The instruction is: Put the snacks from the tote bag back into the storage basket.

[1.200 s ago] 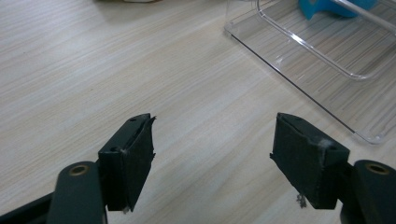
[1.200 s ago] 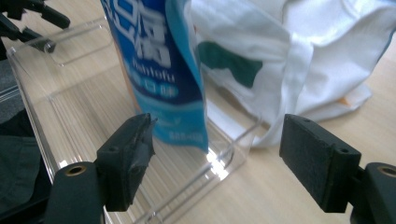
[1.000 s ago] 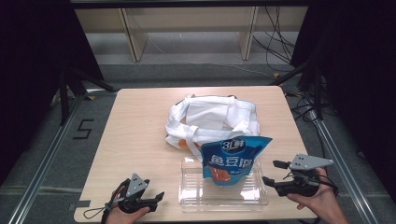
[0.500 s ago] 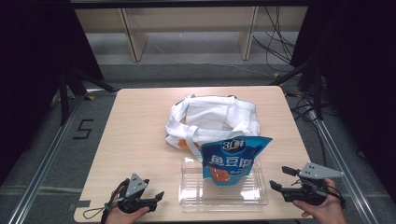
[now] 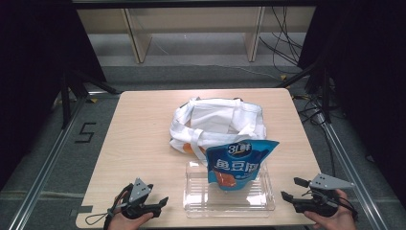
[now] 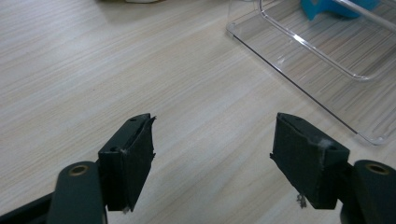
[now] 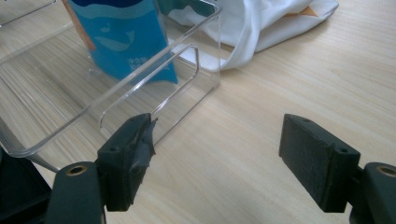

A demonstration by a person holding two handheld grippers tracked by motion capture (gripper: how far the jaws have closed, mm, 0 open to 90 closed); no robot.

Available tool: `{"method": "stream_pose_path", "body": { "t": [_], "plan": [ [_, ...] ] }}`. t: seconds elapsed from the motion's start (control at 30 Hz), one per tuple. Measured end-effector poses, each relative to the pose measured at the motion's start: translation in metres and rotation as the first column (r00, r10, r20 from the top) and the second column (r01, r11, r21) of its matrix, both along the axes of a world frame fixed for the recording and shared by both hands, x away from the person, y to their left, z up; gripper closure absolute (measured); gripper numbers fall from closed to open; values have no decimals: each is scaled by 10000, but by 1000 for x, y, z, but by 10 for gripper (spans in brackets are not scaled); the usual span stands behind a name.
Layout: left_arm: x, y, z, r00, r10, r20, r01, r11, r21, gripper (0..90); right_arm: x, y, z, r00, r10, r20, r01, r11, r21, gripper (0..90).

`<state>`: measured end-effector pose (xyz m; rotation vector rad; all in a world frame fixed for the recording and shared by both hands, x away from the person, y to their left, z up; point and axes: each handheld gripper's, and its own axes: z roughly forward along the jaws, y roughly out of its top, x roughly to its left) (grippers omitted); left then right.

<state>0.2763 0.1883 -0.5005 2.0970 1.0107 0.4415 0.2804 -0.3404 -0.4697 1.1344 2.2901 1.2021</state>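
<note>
Nearest, both grippers rest low at the front edge of the worktop (image 5: 143, 143), one on each side of the clear tray (image 5: 196, 203). The left gripper (image 5: 160, 203) sits just left of the tray with jaws spread wide and nothing between them; the right gripper (image 5: 289, 189) sits just right of it, jaws likewise wide apart and empty.

Standing in the tray, toward its far right part, is the blue pouch (image 5: 239, 163), upright, leaning slightly, wide top uppermost and its base on the tray floor. Its long axis runs roughly vertical, its printed face turned toward the person. It looks light and soft, a crinkly film pack that probably slips and dents under pressure, so a pinch on the flat sealed top edge seems safest. The tray itself looks stiff, thin-walled and smooth; its long axis runs left to right, and a rim gives the best hold.

Behind the tray, touching the pouch's back, lies a crumpled white bag (image 5: 215, 122).
</note>
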Motion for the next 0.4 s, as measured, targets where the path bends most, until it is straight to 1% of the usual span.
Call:
{"method": "stream_pose_path", "body": {
  "t": [0.03,0.07,0.1,0.13,0.17,0.2,0.23,0.27,0.3,0.33,0.37,0.4],
  "plan": [
    [0,0,0,10000,30,-30,-30,10000,32,286,1,0,0,9999,65,100,-64,10000,-69,270],
    [0,0,0,9999,92,-93,-93,10000,-9,286,-2,1,0,9994,4,-355,-4,10000,17,270],
    [0,0,-1,9999,131,-84,-132,9999,-104,286,-1,1,-1,9997,29,-255,-30,10000,-47,270],
    [0,0,0,9999,70,-84,-69,10000,27,286,1,0,-1,9999,157,-64,-159,9997,-206,270],
    [0,0,0,9999,77,-89,-77,10000,5,286,1,0,-2,9999,119,-30,-120,9996,-271,270],
    [0,0,0,9999,70,-91,-69,10000,19,286,2,0,-3,9999,151,-63,-152,9997,-192,270],
    [0,0,0,9999,74,-85,-73,10000,12,286,0,1,-3,9996,-115,-250,110,9997,-198,270],
    [0,1,0,9999,58,-89,-57,10000,31,286,-1,1,-3,9993,-107,-355,100,9998,-193,270],
    [0,1,0,9999,69,-85,-69,10000,21,286,1,1,-4,9997,-11,-224,8,9999,-163,270],
    [0,1,0,9999,61,-86,-61,10000,32,286,1,1,-5,9998,39,-203,-43,9998,-188,269],
    [0,1,0,9999,72,-83,-71,10000,21,286,0,1,-4,9989,38,-463,-49,9997,-226,269],
    [0,1,0,10000,15,-41,-14,9999,114,286,2,0,-5,9998,62,-208,-67,9997,-251,269]
  ]
}}
